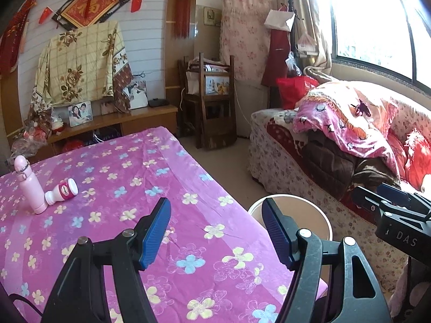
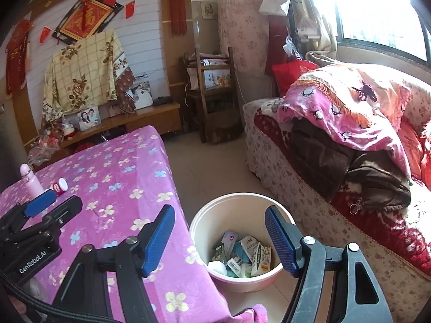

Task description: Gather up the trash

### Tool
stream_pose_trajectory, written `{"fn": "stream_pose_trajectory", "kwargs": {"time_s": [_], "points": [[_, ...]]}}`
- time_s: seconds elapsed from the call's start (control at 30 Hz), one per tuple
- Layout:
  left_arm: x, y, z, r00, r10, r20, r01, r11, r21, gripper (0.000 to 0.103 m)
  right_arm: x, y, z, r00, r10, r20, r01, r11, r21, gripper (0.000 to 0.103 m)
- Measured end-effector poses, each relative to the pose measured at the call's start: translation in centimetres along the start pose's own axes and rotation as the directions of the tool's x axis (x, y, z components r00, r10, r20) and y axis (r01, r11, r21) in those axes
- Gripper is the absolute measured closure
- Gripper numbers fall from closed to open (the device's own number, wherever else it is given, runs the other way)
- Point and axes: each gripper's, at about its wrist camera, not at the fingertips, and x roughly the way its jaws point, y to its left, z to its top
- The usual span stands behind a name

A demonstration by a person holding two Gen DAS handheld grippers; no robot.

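Observation:
A pale pink bin (image 2: 200, 226) stands on the floor beside the table and holds several cartons and wrappers (image 2: 242, 255). Its rim (image 1: 317, 210) shows past the table edge in the left wrist view. My right gripper (image 2: 216, 238) is open and empty above the bin. Over the pink flowered tablecloth (image 1: 140, 177), my left gripper (image 1: 215, 231) is also open and empty. Far left on the table, a small white bottle with a red label (image 1: 62, 190) lies on its side against an upright pink flask (image 1: 31, 185). In the right wrist view they appear as the bottle (image 2: 59, 185) and the flask (image 2: 30, 179).
A sofa piled with blankets and a brown jacket (image 2: 350, 161) runs along the right under the window. A wooden chair (image 1: 212, 102) and a low cabinet with photo frames (image 1: 115, 118) stand at the back. Bare floor (image 2: 210, 161) lies between table and sofa.

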Motion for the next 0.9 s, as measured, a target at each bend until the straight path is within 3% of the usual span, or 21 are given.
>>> {"fn": "stream_pose_trajectory", "kwargs": {"time_s": [0.37,0.9], "points": [[-2.8,-0.2,0.4,0.998,0.008,0.063,-0.009,1.0,0.009,0.032,-3.6,0.8,0.8,0.996,-0.005,0.09,0.006,1.0,-0.019,0.029],[-3.4,-0.3,0.0,0.998,0.018,0.066,-0.019,1.0,0.016,0.032,-4.3,1.0,0.9,0.995,0.016,0.099,-0.014,1.0,-0.018,0.029]]}}
